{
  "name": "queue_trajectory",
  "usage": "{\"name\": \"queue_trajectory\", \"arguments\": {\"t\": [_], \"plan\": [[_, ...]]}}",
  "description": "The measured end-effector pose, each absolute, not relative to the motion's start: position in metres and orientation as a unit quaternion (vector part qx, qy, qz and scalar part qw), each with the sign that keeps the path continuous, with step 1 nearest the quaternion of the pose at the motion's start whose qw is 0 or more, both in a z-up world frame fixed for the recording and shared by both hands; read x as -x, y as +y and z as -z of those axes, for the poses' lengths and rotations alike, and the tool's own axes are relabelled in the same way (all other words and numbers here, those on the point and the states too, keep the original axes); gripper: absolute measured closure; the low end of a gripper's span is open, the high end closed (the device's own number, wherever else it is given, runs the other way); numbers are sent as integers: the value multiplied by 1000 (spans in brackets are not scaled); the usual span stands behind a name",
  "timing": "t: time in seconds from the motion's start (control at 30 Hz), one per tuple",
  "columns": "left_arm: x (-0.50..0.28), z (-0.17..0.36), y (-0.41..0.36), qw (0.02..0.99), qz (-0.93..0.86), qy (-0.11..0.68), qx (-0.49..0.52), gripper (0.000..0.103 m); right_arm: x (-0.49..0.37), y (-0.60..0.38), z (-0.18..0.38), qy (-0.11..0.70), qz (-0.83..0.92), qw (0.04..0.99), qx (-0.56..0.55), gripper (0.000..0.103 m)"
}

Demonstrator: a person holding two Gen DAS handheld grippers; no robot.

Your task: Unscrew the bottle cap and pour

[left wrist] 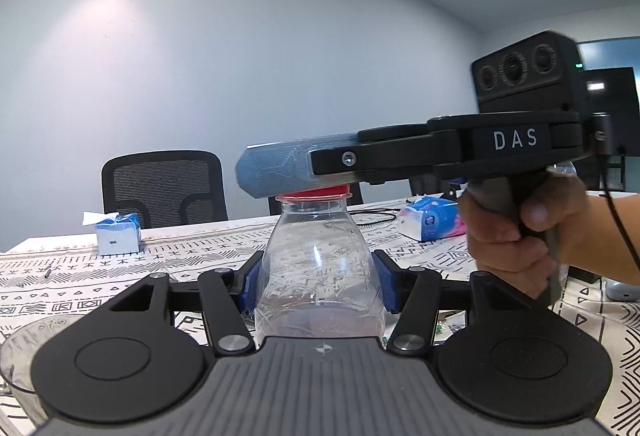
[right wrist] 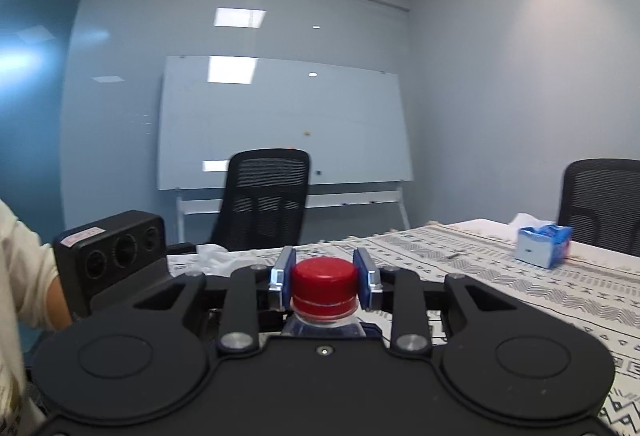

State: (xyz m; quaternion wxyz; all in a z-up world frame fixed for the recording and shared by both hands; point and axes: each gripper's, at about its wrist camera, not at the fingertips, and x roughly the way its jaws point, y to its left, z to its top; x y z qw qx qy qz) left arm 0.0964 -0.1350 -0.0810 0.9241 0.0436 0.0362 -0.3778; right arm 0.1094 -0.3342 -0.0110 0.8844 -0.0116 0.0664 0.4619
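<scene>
I squeeze the bottle upright over the table with my left gripper, and my right gripper pinches the red cap, so I should twist slowly and hold steady.

The right tongs bracket the red cap, one blue pad on each side of it (contact unclear). Below the cap, the clear bottle's neck shows. Beyond the cap stands an office chair; right of it, on the patterned desk, a tissue box.
</scene>
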Motion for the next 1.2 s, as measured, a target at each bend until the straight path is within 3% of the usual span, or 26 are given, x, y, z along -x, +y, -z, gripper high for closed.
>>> {"name": "queue_trajectory", "arguments": {"t": [0.1, 0.17, 0.43, 0.47, 0.5, 0.83, 1.2], "plan": [[-89, 81, -137, 927, 370, 35, -46, 48, -101, -328, 4, 80, -428, 900, 10, 65], [-80, 81, -140, 930, 362, 31, -51, 48, -85, -316, -2, 75, -361, 930, 13, 47], [-77, 83, -145, 940, 337, 18, -56, 47, -41, -261, -8, 69, -151, 986, 22, 49], [-77, 83, -145, 940, 336, 17, -57, 47, -40, -255, -7, 73, -135, 988, 22, 53], [-75, 83, -144, 942, 331, 17, -55, 47, -41, -251, -5, 78, -120, 990, 23, 70], [-74, 79, -138, 936, 348, 23, -45, 48, -46, -257, 2, 87, -154, 984, 38, 71], [-75, 75, -136, 935, 352, 32, -37, 49, -74, -296, 3, 84, -334, 938, 44, 71]]}}
